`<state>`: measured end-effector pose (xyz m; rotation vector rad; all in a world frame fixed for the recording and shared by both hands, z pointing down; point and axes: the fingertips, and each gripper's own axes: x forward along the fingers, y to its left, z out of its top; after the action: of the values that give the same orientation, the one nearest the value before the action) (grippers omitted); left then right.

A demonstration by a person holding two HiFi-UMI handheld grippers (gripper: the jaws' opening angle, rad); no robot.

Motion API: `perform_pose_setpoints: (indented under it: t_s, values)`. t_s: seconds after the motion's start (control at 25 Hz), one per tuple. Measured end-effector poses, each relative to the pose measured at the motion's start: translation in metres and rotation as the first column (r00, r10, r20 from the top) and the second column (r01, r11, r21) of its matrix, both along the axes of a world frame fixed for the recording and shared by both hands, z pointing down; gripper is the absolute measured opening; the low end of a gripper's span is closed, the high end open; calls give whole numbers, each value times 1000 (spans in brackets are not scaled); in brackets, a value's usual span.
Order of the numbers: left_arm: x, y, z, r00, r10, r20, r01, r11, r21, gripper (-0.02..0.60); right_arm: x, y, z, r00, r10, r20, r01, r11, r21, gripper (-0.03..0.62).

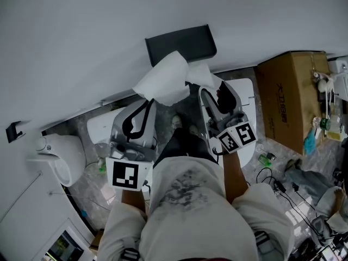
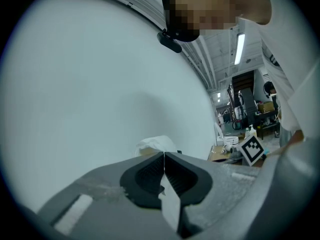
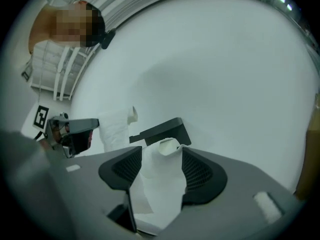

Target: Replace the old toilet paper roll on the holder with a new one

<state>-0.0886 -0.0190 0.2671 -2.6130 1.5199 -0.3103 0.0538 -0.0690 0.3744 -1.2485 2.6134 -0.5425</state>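
A black paper holder (image 1: 179,43) juts from the white wall, and in the right gripper view the holder (image 3: 162,130) shows with nothing on it. My right gripper (image 1: 210,93) is just below it, its jaws pressed on a soft, squashed toilet paper roll (image 3: 162,184) whose hollow middle shows at the top. My left gripper (image 1: 145,103), to the left, is shut on a thin sheet of white toilet paper (image 2: 169,199). That paper (image 1: 163,80) billows up in front of the holder. From the right gripper view, the left gripper (image 3: 75,133) and its paper (image 3: 116,126) hang beside the wall.
A large cardboard box (image 1: 291,99) stands at the right against the wall. A white toilet fixture (image 1: 57,159) sits at the left. Cables (image 1: 283,189) and small bottles (image 1: 266,158) lie on the grey floor to the right. My legs fill the lower middle.
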Motion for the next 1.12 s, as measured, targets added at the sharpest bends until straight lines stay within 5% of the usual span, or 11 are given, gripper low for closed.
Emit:
perform_pose_setpoints:
  t_s: [0.32, 0.44, 1.12]
  values:
    - [-7, -3, -19, 1000, -15, -20, 16, 999, 40, 8, 11, 12, -18, 975, 34, -219, -17, 997, 81, 91]
    - [-10, 1, -21, 999, -23, -40, 25, 999, 39, 8, 13, 18, -25, 962, 32, -272, -5, 995, 99, 87]
    - [-33, 32, 19, 987, -63, -145, 54, 996, -66, 8, -9, 38, -67, 955, -13, -296, 71, 980, 184, 3]
